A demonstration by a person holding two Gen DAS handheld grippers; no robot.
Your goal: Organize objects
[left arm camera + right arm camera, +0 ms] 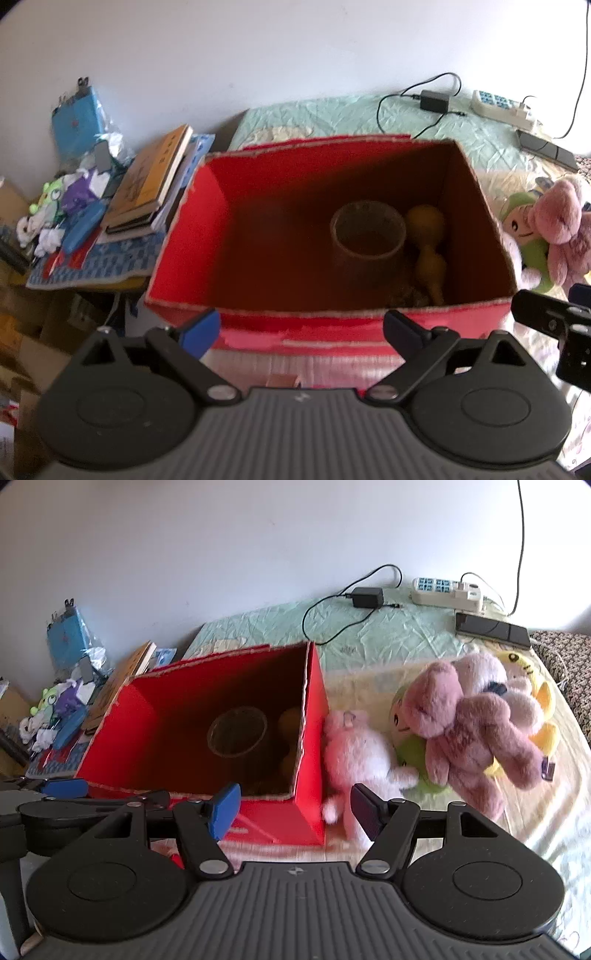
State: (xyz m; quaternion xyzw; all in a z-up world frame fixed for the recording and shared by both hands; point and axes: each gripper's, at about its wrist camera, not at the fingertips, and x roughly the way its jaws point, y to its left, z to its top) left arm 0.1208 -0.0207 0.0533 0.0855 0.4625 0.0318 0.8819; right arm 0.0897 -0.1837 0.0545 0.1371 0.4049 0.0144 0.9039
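A red cardboard box [192, 236] [314, 716] stands open on the bed. Inside it are a clear round container [367, 232] [236, 734] and a yellow gourd-shaped toy [428, 251] [290, 720]. My left gripper [301, 328] is open and empty over the box's near rim. My right gripper [295, 805] is open and empty at the box's near right corner. A pale pink plush [354, 746] leans against the box's right wall, just past my right finger. A pile of plush toys lies right of it: a mauve bear [469, 727] [561, 225], a green plush [410, 746] [524, 229] and a yellow one [546, 734].
A charger [367, 597] [434, 99], power strip [443, 590] [498, 105] and dark phone [491, 627] lie at the bed's far edge by the wall. Left of the box are stacked books [151, 177] and small clutter [66, 206] on a side table.
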